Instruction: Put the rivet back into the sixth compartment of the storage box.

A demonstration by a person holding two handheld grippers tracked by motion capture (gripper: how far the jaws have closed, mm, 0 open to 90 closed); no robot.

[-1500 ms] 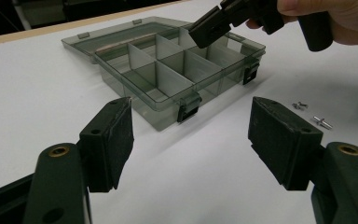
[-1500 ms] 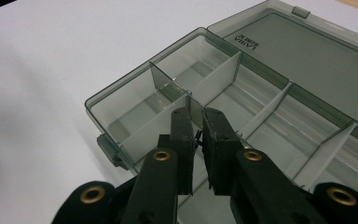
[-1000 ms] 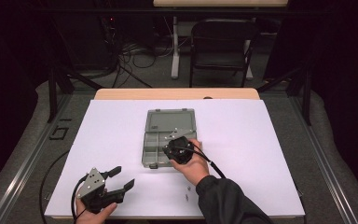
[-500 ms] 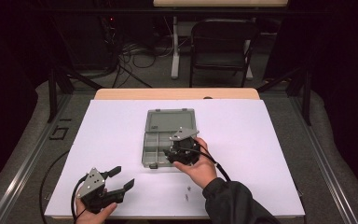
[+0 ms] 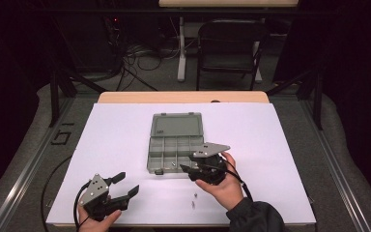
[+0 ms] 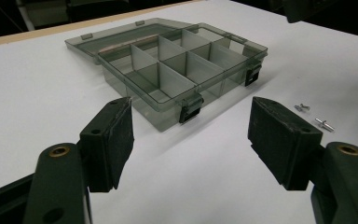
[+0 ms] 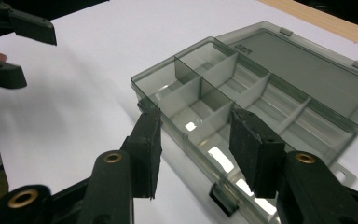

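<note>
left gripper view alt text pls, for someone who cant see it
An open smoky-grey clear plastic compartment box, lid folded flat behind it, sits on a white table beyond the left gripper, whose two black jaws stand wide apart and hold nothing. A few small silver metal screws lie on the table right of the box.

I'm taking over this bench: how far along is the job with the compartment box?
Done: the compartment box lies open, lid flat. In hand: the right claw, open, hovers over its near edge. Left: small metal parts lie beside the box, likely yet to go in; the left claw rests open.
</note>
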